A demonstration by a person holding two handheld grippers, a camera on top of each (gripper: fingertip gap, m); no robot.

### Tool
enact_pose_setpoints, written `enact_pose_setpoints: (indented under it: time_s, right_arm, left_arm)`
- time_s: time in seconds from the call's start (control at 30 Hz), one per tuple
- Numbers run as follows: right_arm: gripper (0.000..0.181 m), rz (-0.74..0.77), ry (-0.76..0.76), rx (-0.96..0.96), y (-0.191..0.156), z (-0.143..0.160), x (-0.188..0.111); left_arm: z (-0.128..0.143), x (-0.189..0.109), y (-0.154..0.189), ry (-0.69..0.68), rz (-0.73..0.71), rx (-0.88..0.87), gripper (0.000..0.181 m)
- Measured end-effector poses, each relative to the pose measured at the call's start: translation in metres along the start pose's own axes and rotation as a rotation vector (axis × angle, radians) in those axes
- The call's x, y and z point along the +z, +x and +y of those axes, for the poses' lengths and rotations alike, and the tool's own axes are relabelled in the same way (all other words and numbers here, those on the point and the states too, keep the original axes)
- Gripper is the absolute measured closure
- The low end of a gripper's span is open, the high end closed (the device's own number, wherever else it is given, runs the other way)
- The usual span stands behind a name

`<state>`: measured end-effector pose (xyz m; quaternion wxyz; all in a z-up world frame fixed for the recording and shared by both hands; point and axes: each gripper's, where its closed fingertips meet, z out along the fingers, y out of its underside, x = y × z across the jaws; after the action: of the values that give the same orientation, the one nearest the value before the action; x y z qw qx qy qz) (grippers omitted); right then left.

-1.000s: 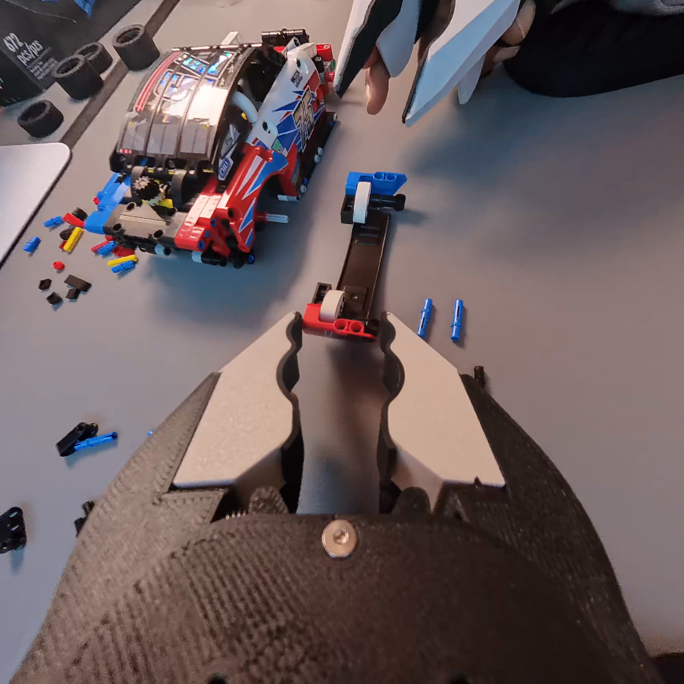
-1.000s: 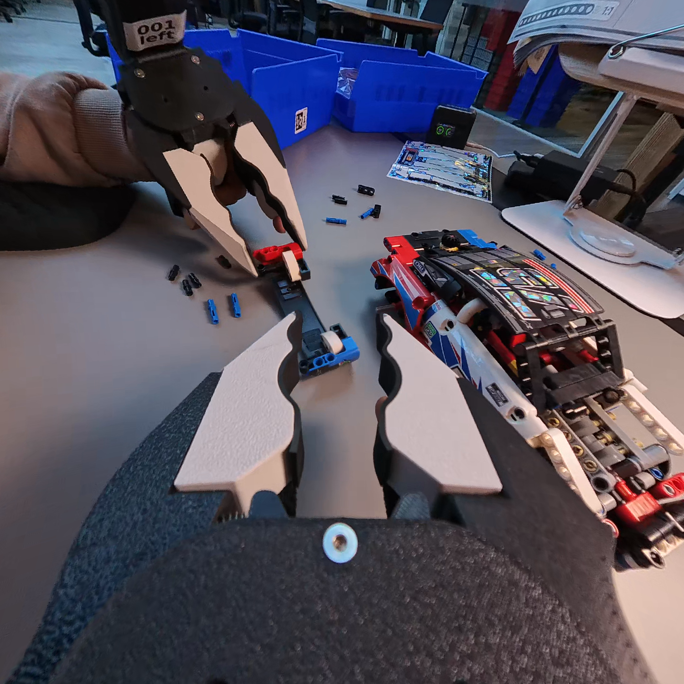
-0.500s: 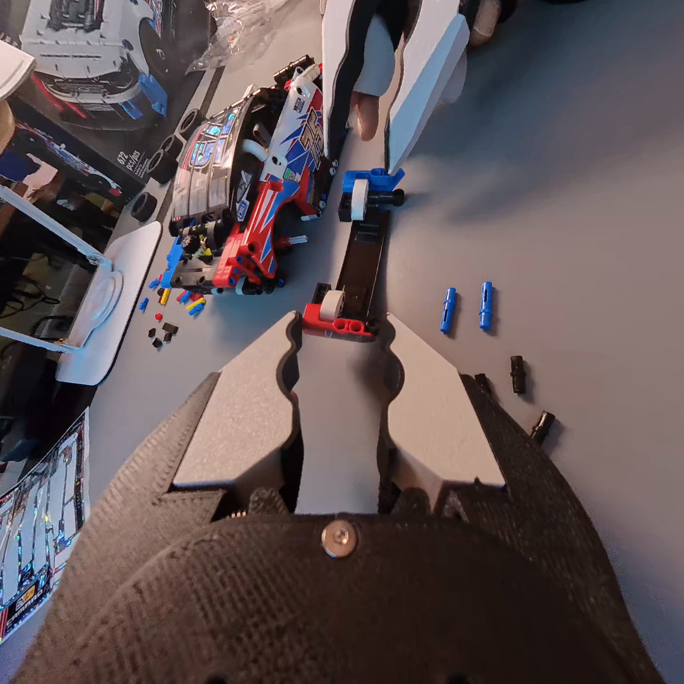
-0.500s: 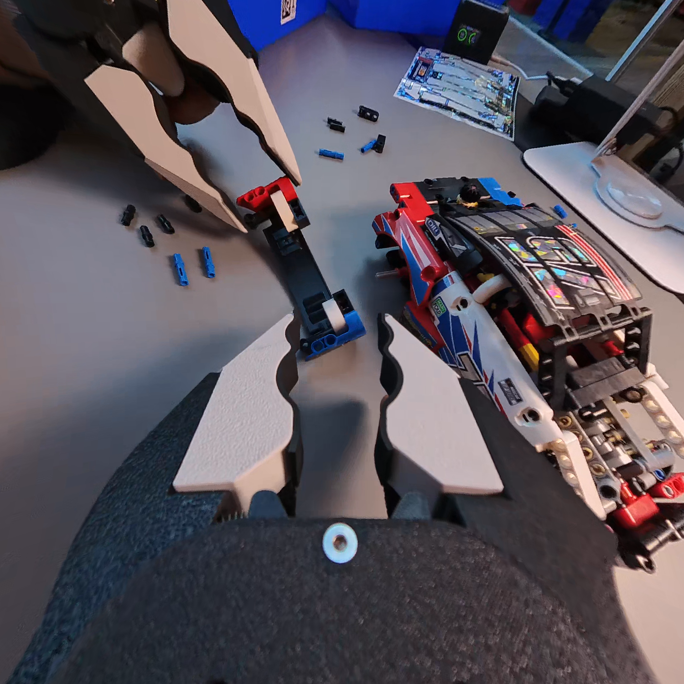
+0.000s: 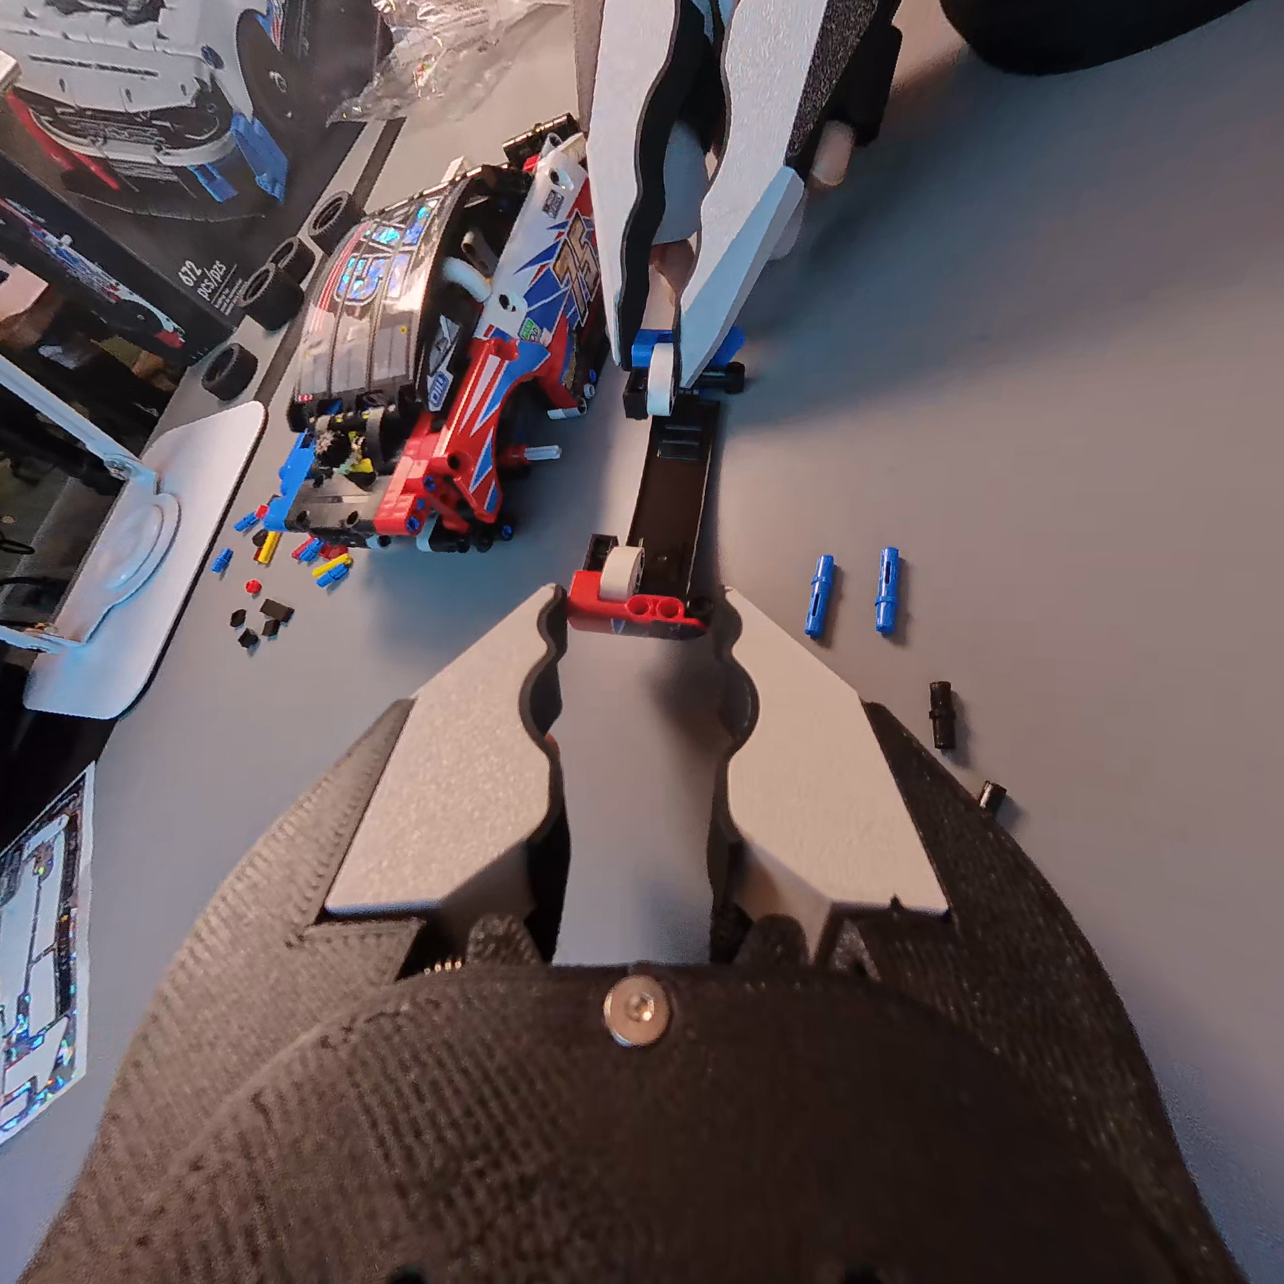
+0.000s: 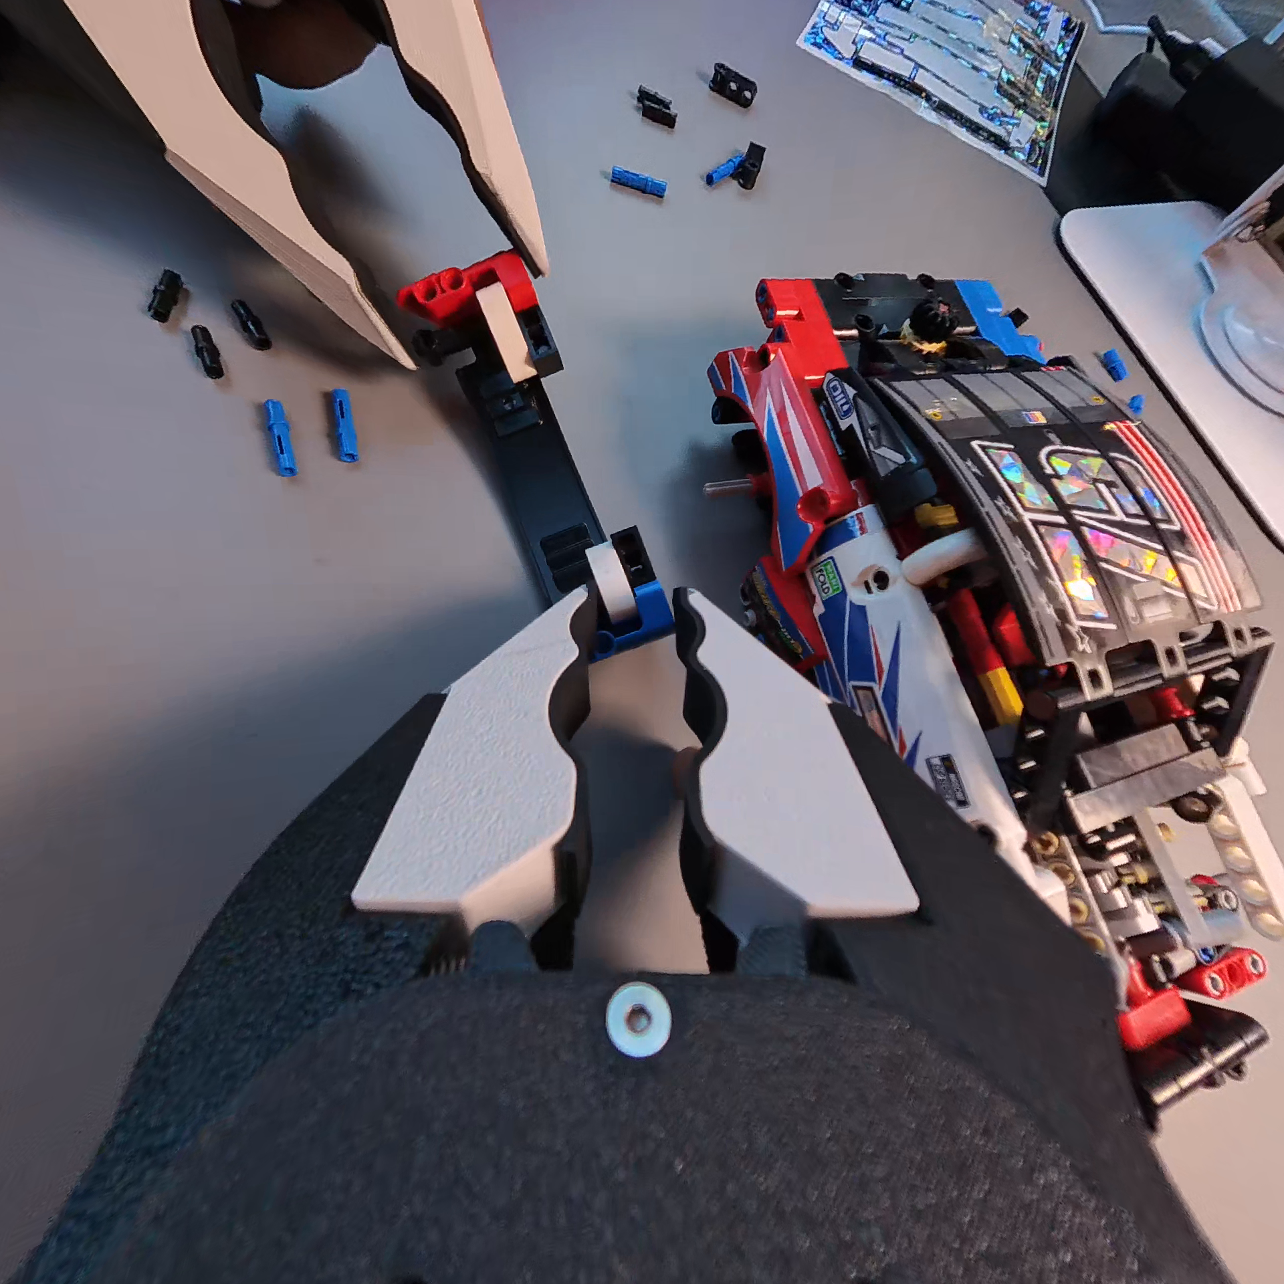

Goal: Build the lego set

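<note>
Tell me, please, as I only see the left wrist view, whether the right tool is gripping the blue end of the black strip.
Observer: The right tool has its fingertips close on either side of the blue end of the black strip; whether they pinch it, I cannot tell.
Operator: Thank you. Are any spare pins lying behind my camera?
Observer: Yes, a loose blue pin lies on the table beyond the left tool, near small black connectors.

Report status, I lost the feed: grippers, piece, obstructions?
Left gripper open at red end. Right gripper open, straddling blue end of black beam. Car body close beside; loose blue pins opposite side.
</note>
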<state>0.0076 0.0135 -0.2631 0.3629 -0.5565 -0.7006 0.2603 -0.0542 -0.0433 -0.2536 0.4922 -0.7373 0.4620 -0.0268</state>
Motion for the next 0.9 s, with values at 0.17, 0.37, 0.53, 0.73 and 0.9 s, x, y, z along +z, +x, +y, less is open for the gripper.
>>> enact_pose_setpoints:
  time_s: [0.17, 0.37, 0.53, 0.73, 0.9]
  right_arm:
    - [0.161, 0.006, -0.016, -0.019, 0.006, -0.001, 0.001]
    - [0.160, 0.091, -0.042, -0.053, 0.020, -0.006, -0.010]
    - [0.160, 0.082, 0.033, -0.059, 0.005, -0.031, -0.034]
    - [0.164, -0.222, 0.009, -0.069, -0.071, -0.033, -0.015]
    - [0.171, -0.282, -0.062, -0.042, -0.085, -0.039, 0.017]
  left_arm:
    - [0.004, 0.000, 0.004, -0.009, 0.046, -0.060, 0.142]
    - [0.010, 0.001, 0.005, -0.039, 0.065, -0.100, 0.143]
    - [0.010, -0.002, 0.004, -0.035, 0.083, -0.135, 0.143]
    - [0.011, -0.003, 0.004, -0.041, 0.093, -0.147, 0.143]
    - [0.009, -0.009, 0.003, -0.018, 0.122, -0.188, 0.141]
